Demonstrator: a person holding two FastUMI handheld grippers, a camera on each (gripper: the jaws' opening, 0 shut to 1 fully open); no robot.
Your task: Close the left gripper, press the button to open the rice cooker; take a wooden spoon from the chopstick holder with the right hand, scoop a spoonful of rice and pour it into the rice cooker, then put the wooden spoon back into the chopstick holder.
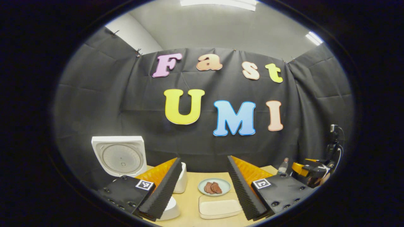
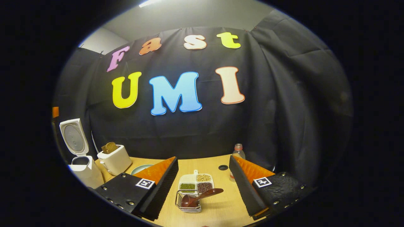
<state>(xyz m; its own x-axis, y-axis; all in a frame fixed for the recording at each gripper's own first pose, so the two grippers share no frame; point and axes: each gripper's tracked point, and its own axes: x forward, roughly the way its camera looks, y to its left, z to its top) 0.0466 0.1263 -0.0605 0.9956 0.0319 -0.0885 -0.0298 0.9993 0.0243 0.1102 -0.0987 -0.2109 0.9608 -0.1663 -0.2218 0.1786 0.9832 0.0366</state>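
Observation:
The white rice cooker (image 2: 82,171) stands at the table's left with its lid (image 1: 120,156) raised upright. My left gripper (image 1: 203,189) is open to the right of that lid, with nothing between its fingers. A wooden spoon (image 2: 202,194) lies in the wire chopstick holder (image 2: 188,204), its handle sticking out to the right. Behind the holder is a white divided tray (image 2: 195,182) with pale, green and dark grains. My right gripper (image 2: 205,186) is open and hangs above the holder and tray, holding nothing. It is also seen far right, with a hand on it (image 1: 311,171).
A white toaster (image 2: 114,159) with bread in it stands next to the cooker. A plate (image 1: 214,186) with brown food and a flat white box (image 1: 219,208) lie mid-table. A bottle (image 2: 239,153) stands at the back right near a round hole (image 2: 223,167) in the wooden table.

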